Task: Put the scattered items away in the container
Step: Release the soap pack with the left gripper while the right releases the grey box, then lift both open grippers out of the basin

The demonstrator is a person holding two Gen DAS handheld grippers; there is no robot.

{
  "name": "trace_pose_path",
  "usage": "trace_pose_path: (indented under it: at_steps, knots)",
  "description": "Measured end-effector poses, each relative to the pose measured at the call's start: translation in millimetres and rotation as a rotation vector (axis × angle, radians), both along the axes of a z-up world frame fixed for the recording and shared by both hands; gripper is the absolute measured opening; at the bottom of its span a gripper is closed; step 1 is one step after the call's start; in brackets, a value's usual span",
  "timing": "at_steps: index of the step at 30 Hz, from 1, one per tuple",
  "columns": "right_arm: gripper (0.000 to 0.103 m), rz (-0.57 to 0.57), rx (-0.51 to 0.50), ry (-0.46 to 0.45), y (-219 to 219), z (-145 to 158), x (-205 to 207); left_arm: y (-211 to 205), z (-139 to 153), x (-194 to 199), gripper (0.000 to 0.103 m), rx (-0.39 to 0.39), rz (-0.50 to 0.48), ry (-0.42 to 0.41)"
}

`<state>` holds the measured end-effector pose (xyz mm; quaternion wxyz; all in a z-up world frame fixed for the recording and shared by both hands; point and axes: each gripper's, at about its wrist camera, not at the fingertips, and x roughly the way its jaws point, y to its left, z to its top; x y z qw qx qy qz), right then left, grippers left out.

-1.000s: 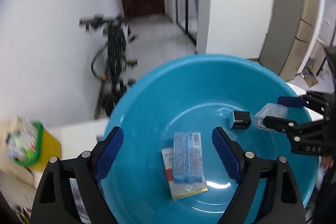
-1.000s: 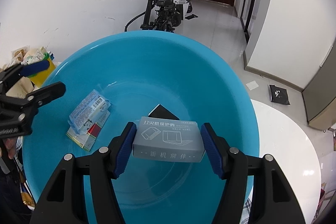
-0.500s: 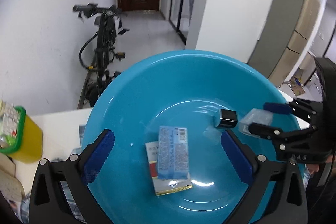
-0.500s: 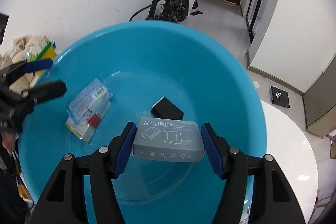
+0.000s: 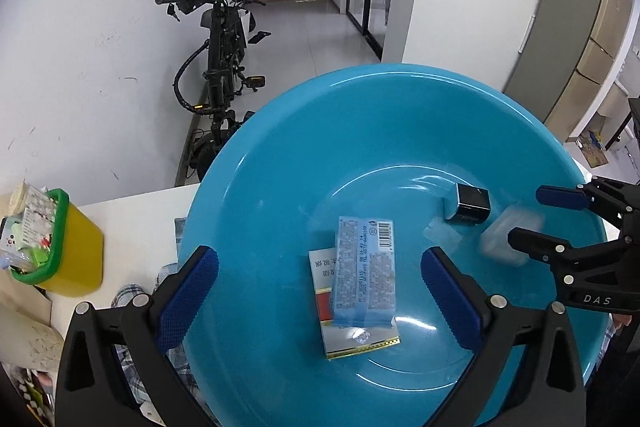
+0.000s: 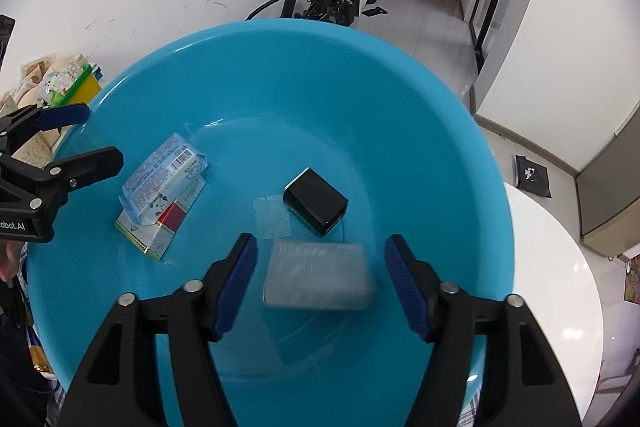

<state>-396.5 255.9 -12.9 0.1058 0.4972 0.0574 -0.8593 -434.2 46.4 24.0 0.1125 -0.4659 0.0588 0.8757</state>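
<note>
A large blue basin [image 5: 280, 163] [image 6: 400, 99] fills both views. In it lie a light blue packet [image 5: 366, 267] [image 6: 164, 179] on a white and red flat box [image 5: 324, 303] [image 6: 170, 223], and a small black box [image 5: 472, 203] [image 6: 316, 201]. My right gripper [image 6: 320, 267] [image 5: 532, 215] is open over the basin. A grey box [image 6: 318, 281] [image 5: 506, 239] is blurred between its jaws, free of both pads. My left gripper [image 5: 320, 279] [image 6: 76, 135] is open and empty over the basin's left side.
A yellow bin with a green rim [image 5: 60, 247] [image 6: 84, 83], full of packets, stands on the white table [image 5: 132, 219] left of the basin. Checked cloth [image 5: 128, 299] lies under the basin's near left edge. A bicycle [image 5: 220, 67] leans on the wall behind.
My right gripper has opened and the grey box has left its pads, dropping into the basin. My left gripper has pulled back and up, staying open.
</note>
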Motion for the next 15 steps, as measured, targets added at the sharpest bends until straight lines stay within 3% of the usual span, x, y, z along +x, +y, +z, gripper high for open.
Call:
trace_pose_path:
  at_steps: [1,2,6,11,15]
  knots:
    - [0.082,-0.003,0.002,0.002,0,1,-1,0,0,0,0.103,-0.008,0.003,0.005]
    - [0.083,-0.007,0.001,0.010,0,2,0,0,1,1,0.103,-0.013,0.008,0.012]
    - [0.084,-0.019,0.002,0.043,1,9,2,-4,7,3,0.103,0.031,0.007,0.017]
    - [0.084,-0.026,0.004,0.071,0,14,1,-4,13,5,0.103,-0.027,0.062,0.060]
    - [0.084,-0.043,0.002,0.118,-3,21,3,-8,16,5,0.103,0.028,0.065,0.047]
